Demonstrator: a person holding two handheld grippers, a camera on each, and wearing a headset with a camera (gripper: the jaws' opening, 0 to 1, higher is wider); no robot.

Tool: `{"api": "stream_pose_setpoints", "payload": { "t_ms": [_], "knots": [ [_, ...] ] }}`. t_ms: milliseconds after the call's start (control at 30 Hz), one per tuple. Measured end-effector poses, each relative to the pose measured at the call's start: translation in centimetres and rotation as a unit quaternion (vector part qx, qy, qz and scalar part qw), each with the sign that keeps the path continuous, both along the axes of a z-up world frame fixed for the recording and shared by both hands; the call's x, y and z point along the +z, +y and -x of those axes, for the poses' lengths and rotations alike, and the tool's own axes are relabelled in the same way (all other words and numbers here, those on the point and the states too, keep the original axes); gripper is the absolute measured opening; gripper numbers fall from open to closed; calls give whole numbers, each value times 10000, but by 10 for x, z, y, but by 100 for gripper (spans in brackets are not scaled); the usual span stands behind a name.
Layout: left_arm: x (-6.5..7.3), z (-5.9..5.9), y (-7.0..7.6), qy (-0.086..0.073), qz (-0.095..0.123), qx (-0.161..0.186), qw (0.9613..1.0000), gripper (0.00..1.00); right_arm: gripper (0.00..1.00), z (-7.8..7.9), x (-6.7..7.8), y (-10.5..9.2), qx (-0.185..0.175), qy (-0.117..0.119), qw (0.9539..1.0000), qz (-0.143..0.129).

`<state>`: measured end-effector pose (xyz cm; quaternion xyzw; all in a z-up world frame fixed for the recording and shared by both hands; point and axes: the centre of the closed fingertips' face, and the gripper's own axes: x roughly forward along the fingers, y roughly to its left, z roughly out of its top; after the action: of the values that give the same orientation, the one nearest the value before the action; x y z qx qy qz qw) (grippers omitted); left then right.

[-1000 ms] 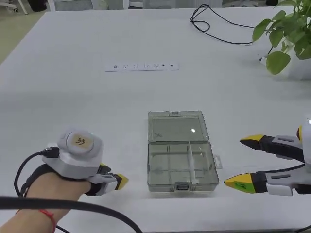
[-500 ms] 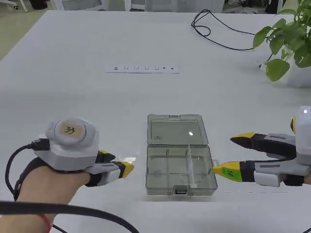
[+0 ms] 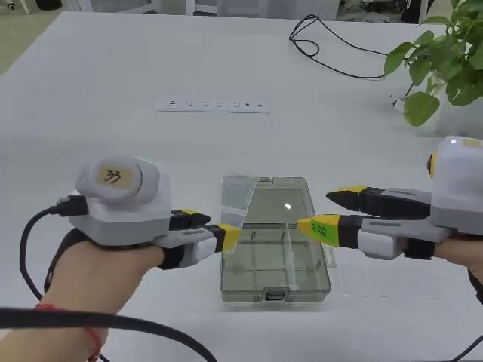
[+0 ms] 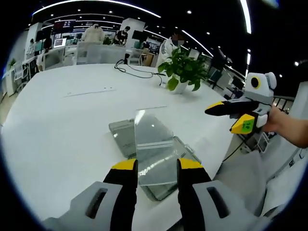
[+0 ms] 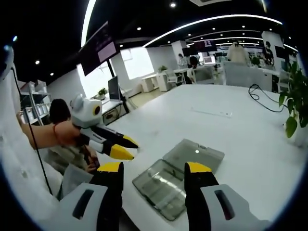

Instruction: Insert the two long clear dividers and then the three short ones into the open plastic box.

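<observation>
In the head view, the open plastic box [image 3: 256, 260] lies on the white table [image 3: 113, 75]. The left gripper [image 3: 220, 228] is at the box's left edge. Its jaws pinch a clear divider [image 3: 238, 200] that sticks up over the box lid. The right gripper [image 3: 317, 211] hangs over the box's right side, jaws wide apart, holding nothing.

In the left gripper view, the divider sits between the jaws, above the box.

In the right gripper view, the jaws are wide and empty, with the box just ahead.
</observation>
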<state>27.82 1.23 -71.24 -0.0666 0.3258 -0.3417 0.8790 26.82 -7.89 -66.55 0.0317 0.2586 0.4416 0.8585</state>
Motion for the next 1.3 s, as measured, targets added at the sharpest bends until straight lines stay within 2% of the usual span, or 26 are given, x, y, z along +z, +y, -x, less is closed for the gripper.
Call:
{"api": "stream_pose_setpoints", "payload": {
  "t_ms": [133,267,333,400,633,767,900,967,1033,1133,1300],
  "knots": [
    [6,1,-13,-45,156,-81,9998,30,47,-4,2,3,-159,78,9998,-124],
    [11,2,-25,-69,324,-131,9994,30,37,-7,4,8,-449,322,9980,-298],
    [15,3,-32,-96,412,-186,9989,30,31,-9,5,9,-551,346,9973,-339],
    [17,3,-37,-110,455,-219,9987,30,29,-9,4,13,-676,477,9956,-434],
    [23,4,-51,-137,629,-318,9974,30,22,-9,-2,19,-923,658,9927,-419],
    [24,5,-55,-158,643,-378,9971,30,18,-10,-5,19,-999,733,9914,-424],
    [24,6,-57,-173,631,-424,9970,30,13,-10,-7,19,-1133,894,9882,-520],
    [24,7,-58,-192,604,-451,9970,30,8,-9,-8,20,-1137,943,9875,-549],
    [23,6,-58,-202,575,-456,9971,31,7,-8,-7,21,-1262,1039,9846,-617],
    [22,4,-58,-238,567,-461,9970,31,7,-9,-6,21,-1379,1062,9826,-653],
    [22,5,-61,-208,596,-496,9968,33,6,-10,-6,23,-1379,1130,9817,-667]
  ]
}}
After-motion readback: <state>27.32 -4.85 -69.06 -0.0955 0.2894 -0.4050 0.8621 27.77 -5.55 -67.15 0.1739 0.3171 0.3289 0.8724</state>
